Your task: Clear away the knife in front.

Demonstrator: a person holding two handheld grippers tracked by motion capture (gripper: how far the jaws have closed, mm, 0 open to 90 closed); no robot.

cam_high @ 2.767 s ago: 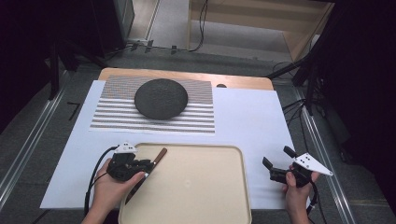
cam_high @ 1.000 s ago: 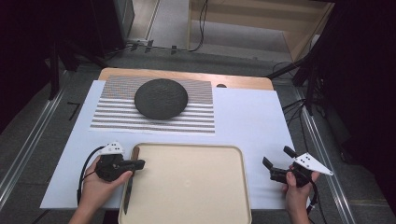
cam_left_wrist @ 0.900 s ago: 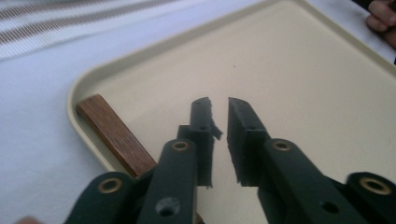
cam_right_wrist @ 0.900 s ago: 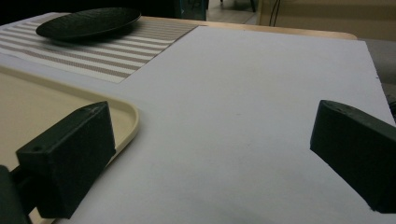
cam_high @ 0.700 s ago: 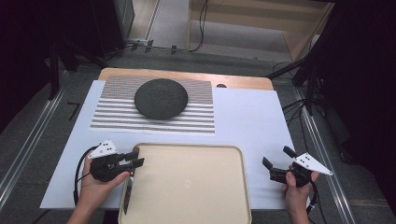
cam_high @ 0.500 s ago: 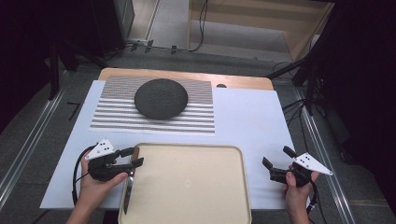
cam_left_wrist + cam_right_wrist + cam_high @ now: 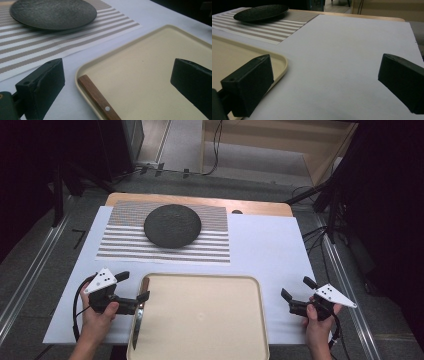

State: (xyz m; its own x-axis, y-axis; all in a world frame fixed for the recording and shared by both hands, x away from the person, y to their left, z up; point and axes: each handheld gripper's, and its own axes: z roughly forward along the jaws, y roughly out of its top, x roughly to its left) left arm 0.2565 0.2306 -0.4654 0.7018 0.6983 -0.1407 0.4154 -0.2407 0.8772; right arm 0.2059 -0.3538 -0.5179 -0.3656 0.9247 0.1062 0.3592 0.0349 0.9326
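A knife with a brown wooden handle [image 7: 144, 285] [image 7: 97, 98] lies along the left rim of the beige tray [image 7: 210, 320] [image 7: 150, 72], blade toward the near edge. My left gripper [image 7: 133, 286] [image 7: 120, 72] sits just left of the tray. Its jaws have just been opening and now stand wide, with the handle lying free between them, untouched. My right gripper [image 7: 297, 288] [image 7: 324, 75] rests open over the white sheet to the right of the tray, with nothing between its jaws.
A dark round plate [image 7: 172, 225] [image 7: 52, 12] [image 7: 262, 11] sits on a striped placemat [image 7: 165, 242] at the back. A white sheet [image 7: 270, 250] covers the table, and a dark floor with cables surrounds it.
The left gripper carried the knife from a slant over the tray's corner, laid it along the left rim, then opened its jaws and let go. The right gripper stayed still.
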